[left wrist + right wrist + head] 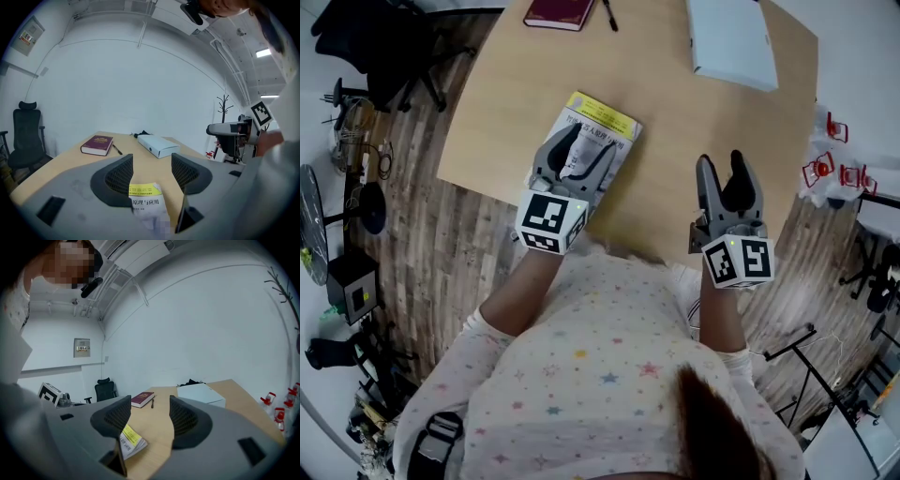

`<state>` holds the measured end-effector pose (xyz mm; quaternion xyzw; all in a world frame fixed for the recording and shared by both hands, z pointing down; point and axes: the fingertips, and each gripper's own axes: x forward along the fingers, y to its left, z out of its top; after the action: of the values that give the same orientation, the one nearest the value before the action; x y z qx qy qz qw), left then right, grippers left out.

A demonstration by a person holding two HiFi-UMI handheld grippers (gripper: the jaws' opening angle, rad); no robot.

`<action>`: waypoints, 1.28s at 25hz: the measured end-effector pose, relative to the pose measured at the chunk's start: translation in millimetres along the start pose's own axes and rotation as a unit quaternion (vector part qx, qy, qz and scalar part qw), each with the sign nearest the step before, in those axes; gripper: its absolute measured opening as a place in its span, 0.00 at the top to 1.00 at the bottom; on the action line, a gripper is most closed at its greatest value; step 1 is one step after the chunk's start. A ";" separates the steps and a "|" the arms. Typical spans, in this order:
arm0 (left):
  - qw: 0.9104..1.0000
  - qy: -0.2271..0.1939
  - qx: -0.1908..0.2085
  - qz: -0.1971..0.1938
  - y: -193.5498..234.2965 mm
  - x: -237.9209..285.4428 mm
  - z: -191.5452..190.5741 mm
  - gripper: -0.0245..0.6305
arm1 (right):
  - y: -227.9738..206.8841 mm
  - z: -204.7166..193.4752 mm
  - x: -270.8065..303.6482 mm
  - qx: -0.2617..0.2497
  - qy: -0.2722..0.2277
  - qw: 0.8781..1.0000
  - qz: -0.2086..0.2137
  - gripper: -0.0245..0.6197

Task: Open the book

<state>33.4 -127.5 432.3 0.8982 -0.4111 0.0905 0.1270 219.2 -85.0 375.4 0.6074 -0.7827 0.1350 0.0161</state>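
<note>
On table (675,112): yellow book (602,118), maroon book (559,12) (two); one pen (608,14); one box (731,42).

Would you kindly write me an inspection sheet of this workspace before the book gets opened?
Surface: light wooden table, bare in the middle.
Job's things: yellow-and-white paperback book, closed, lying flat towards the near edge.
Clutter: maroon hardcover book, black pen beside it, and white flat box, all at the far edge.
Grippers: left gripper open, over the paperback, contact cannot be told; right gripper open, empty, over bare table.
Cables: nothing seen on the table.
Surroundings: black office chair and wood-plank floor.
</note>
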 end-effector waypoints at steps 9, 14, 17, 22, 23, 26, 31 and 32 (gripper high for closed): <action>0.999 0.032 -0.031 -0.030 -12.8 17.8 -47.9 0.58 | -8.9 -9.8 -5.1 0.002 -0.002 1.000 -0.018 0.61; 0.996 0.078 -0.024 -0.030 -19.8 30.8 -82.3 0.58 | -13.6 -20.1 -8.3 0.007 0.013 1.000 -0.017 0.62; 0.994 0.101 -0.018 -0.027 -21.1 36.8 -100.1 0.58 | -17.9 -25.7 -10.1 0.011 0.019 1.000 -0.018 0.62; 0.991 0.130 -0.003 -0.021 -21.6 42.8 -121.8 0.58 | -21.8 -33.4 -10.6 0.017 0.028 0.999 -0.017 0.62; 0.991 0.135 0.000 -0.021 -21.9 43.4 -125.5 0.58 | -22.2 -34.3 -10.6 0.017 0.029 0.999 -0.016 0.62; 0.989 0.147 0.002 -0.017 -22.4 44.1 -134.8 0.59 | -23.0 -36.3 -10.4 0.021 0.030 0.999 -0.013 0.62; 0.986 0.165 0.035 -0.012 -27.3 47.8 -140.0 0.60 | -22.7 -39.6 -9.4 0.028 0.034 0.999 -0.011 0.62; 0.984 0.170 0.040 -0.013 -29.1 48.8 -143.7 0.60 | -22.5 -40.4 -9.3 0.029 0.035 0.999 -0.011 0.62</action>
<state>78.7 -100.6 577.6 0.8793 -0.3674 0.2568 0.1606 237.6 -71.9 416.8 0.6108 -0.7708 0.1789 0.0272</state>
